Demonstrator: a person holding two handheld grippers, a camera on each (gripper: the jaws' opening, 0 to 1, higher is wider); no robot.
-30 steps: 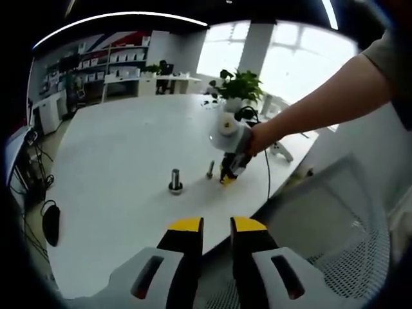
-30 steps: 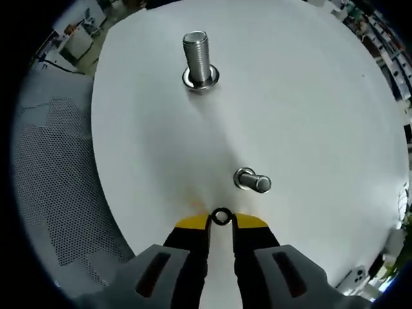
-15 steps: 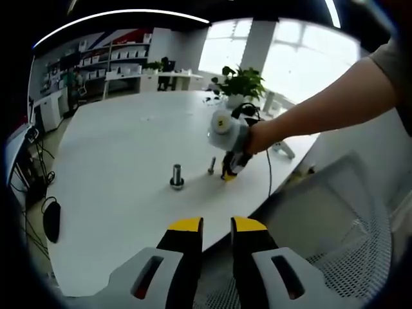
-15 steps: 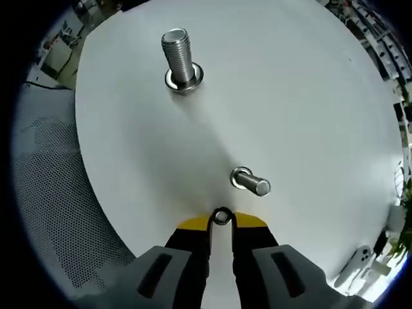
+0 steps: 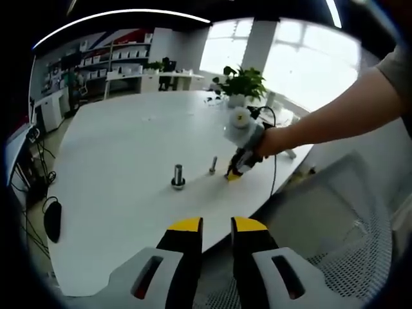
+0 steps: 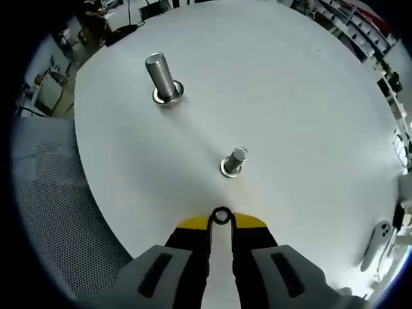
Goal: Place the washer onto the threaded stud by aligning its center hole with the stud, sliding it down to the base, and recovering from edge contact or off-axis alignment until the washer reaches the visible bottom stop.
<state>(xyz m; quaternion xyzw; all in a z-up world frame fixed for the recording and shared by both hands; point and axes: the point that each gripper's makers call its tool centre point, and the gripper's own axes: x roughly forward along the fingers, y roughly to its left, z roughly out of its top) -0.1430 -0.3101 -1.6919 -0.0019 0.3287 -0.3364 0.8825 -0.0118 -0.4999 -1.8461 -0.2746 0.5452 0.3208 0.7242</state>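
In the right gripper view my right gripper point(image 6: 221, 220) is shut on a small dark washer point(image 6: 221, 215), held upright at its yellow tips above the white table point(image 6: 309, 109). The small threaded stud point(image 6: 234, 161) stands just ahead of the washer, apart from it. A larger threaded stud point(image 6: 162, 80) stands farther off to the left. In the left gripper view my left gripper point(image 5: 216, 225) hangs near the table's front edge, its jaws a narrow gap apart with nothing between them. There the right gripper point(image 5: 235, 172) hovers beside the small stud point(image 5: 212, 165), and the larger stud point(image 5: 177, 177) stands to its left.
A mesh office chair point(image 6: 51, 212) stands by the table's edge. A white remote-like object point(image 6: 376, 237) lies at the far right of the table. A potted plant point(image 5: 241, 85) stands at the table's back, and a person's arm point(image 5: 335, 112) reaches in from the right.
The right gripper has drawn back and lifted with the washer, so both studs look farther away and the small stud now appears upright. The left gripper has stayed put.
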